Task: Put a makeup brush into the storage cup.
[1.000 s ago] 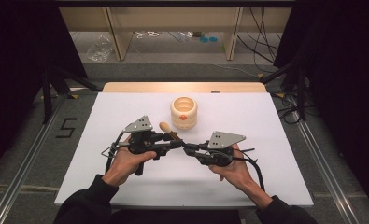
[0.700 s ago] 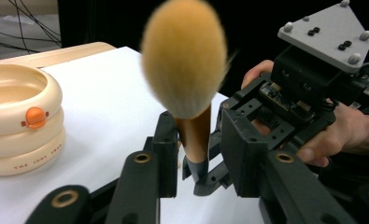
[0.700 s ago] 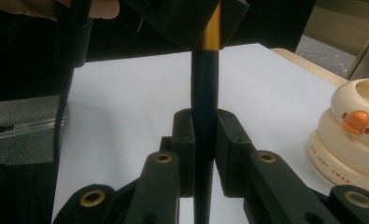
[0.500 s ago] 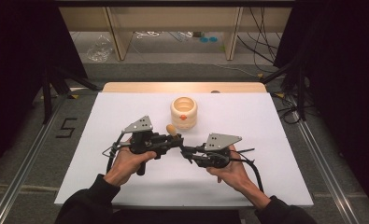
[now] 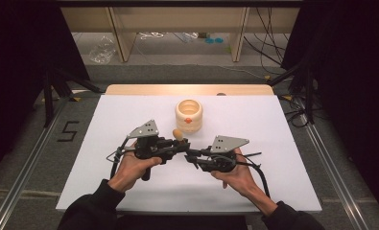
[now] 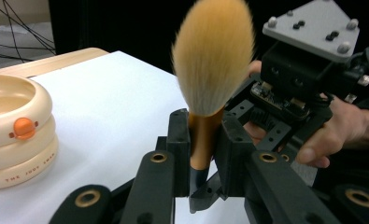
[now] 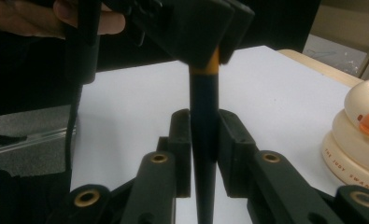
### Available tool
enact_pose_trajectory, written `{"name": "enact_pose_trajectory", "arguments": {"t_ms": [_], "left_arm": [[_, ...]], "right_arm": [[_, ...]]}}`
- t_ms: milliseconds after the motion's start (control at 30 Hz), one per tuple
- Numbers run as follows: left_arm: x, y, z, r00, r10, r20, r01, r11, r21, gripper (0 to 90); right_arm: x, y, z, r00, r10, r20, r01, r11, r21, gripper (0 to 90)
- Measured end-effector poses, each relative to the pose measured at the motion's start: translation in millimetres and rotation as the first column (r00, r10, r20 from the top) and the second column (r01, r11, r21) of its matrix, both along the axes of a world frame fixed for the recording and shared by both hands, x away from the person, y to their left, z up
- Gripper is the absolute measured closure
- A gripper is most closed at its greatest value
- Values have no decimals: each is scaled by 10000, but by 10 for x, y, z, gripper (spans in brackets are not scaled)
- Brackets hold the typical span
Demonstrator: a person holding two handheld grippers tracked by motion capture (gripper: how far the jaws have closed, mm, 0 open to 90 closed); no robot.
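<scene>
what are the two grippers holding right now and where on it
Both hold one makeup brush: the left gripper clamps its orange ferrule just below the bristles, and the right gripper clamps its dark handle.

White surface (image 5: 273, 143) evenly lit from above, bright, no glare; surroundings fall into deep black at both sides. Soft faint shadows under hands. High view slightly soft, low detail. Left gripper view: brush (image 6: 213, 60) bristles blurred at edges, near fingers (image 6: 178, 140) out of focus. Right gripper view dim, upper part underexposed, foreground soft.
</scene>
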State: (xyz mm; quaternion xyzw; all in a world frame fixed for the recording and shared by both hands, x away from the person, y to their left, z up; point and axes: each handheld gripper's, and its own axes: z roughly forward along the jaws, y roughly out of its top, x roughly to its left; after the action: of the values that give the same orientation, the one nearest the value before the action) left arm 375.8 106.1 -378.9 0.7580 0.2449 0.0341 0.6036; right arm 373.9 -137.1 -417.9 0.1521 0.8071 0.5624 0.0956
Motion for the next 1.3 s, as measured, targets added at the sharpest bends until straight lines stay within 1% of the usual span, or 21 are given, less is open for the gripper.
{"name": "enact_pose_trajectory", "arguments": {"t_ms": [167, 267, 300, 367, 400, 467, 567, 600, 667, 700, 767, 867, 933, 1000, 1033, 1100, 1133, 1167, 1200, 1233, 1300], "left_arm": [[-10, -40, 10, 9996, -78, 257, 67, 9991, 430, 771], [-20, -54, 10, 9998, -17, 200, 5, 9982, 599, 771], [-14, -57, 9, 9995, -74, 304, 52, 9975, 699, 771], [-6, -58, 4, 9994, -61, 327, 32, 9961, 887, 771], [-4, -59, -2, 9997, -31, 223, 12, 9965, 831, 771], [1, -61, -1, 9996, -41, 269, 17, 9959, 899, 771], [3, -70, 3, 9997, -32, 246, 8, 9952, 983, 771], [-9, -78, 0, 9999, 117, 39, -120, 9957, 924, 771], [5, -79, 6, 9998, -34, 211, 13, 9952, 980, 771], [7, -78, 11, 9997, -49, 223, 26, 9949, 1006, 771], [6, -83, 16, 9999, -18, 152, 3, 9953, 970, 771], [3, -93, 17, 9998, -50, 182, 29, 9936, 1129, 771], [-5, -100, 12, 10000, 76, -8, -74, 9938, 1113, 771], [11, -95, 17, 9999, -79, 136, 62, 9931, 1174, 771], [-2, -99, 17, 10000, 31, -14, -29, 9931, 1172, 771], [10, -102, 17, 9998, -89, 163, 68, 9922, 1245, 771], [11, -103, 15, 9999, -86, 146, 68, 9924, 1231, 771], [13, -99, 15, 9999, -101, 121, 85, 9926, 1213, 771], [3, -103, 17, 10000, 8, -52, -2, 9939, 1099, 770], [13, -94, 23, 10000, -64, 73, 55, 9932, 1163, 770], [18, -94, 29, 10000, -29, 43, 24, 9947, 1029, 768]], "right_arm": [[-2, 1, -2, 10000, -25, -36, 24, 9999, -121, 774], [0, 4, -3, 10000, -33, -55, 32, 9999, -132, 772], [2, 7, -5, 10000, -27, -24, 27, 9999, -163, 770], [0, 15, -12, 10000, -65, -32, 65, 9999, -152, 766], [1, 15, -11, 10000, -87, -8, 87, 9998, -183, 766], [4, 16, -10, 10000, 51, -27, -51, 9998, -189, 771], [0, 16, -11, 9999, -91, 71, 93, 9996, -254, 781], [0, 17, -11, 9999, -88, 79, 90, 9996, -277, 781], [3, 13, -9, 10000, -40, 41, 41, 9994, -338, 781], [0, 18, -12, 9999, -94, 73, 96, 9996, -264, 782], [-2, 15, -7, 9999, -72, 108, 74, 9996, -270, 782], [0, 17, -10, 10000, -53, 49, 54, 9996, -292, 782], [0, 15, -13, 10000, -23, 9, 23, 9993, -386, 782], [3, 21, -15, 10000, 40, 25, -39, 9994, -332, 782], [-2, 15, -10, 10000, -18, -7, 18, 9991, -433, 783], [1, 21, -15, 10000, 9, 20, -8, 9990, -444, 782], [-1, 30, -23, 10000, -80, 60, 82, 9993, -363, 782], [-2, 22, -17, 10000, -44, 24, 45, 9990, -452, 783], [-3, 20, -17, 10000, -59, 41, 60, 9991, -429, 784], [0, 18, -15, 10000, -25, -29, 24, 9993, -383, 784], [2, 13, -11, 10000, -64, 3, 64, 9996, -284, 785]]}}
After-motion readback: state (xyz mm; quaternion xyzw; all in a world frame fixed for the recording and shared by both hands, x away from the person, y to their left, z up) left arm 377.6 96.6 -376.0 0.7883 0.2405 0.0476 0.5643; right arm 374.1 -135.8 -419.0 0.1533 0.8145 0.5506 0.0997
